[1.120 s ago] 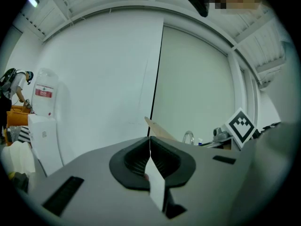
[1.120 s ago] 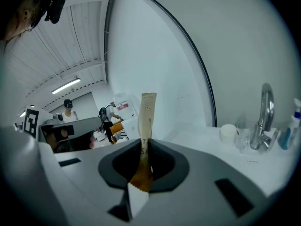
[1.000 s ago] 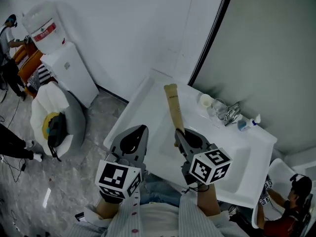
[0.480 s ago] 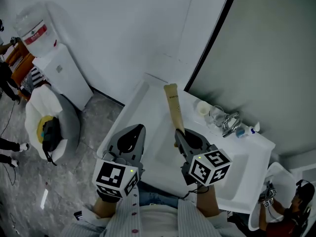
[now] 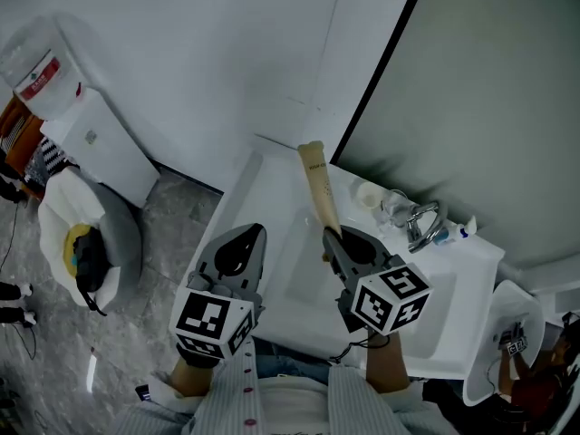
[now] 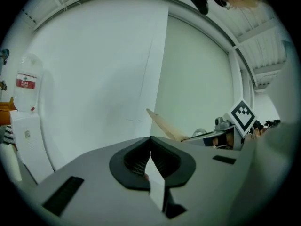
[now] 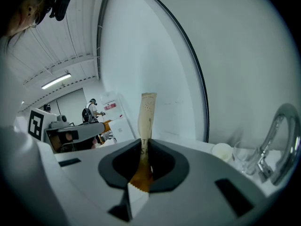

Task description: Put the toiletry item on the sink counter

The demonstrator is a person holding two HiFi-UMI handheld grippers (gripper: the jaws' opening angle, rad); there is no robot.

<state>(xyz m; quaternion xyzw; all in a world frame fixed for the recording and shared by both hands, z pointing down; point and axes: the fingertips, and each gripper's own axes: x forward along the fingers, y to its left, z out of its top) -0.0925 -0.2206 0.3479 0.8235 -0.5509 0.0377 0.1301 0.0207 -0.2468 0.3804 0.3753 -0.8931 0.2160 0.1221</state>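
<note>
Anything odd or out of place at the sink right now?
Nothing stands out. The tube is clamped by its end in the right tongs above the sink; the cup and glass stand beside the tap, with nothing spilled.

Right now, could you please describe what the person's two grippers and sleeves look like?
The left gripper and right gripper are smooth grey shells with dark, ribbed jaw pads. Each carries a white cube with black square markers. Both sleeves are pale with fine stripes.

White wall, grey floor, water dispenser.
</note>
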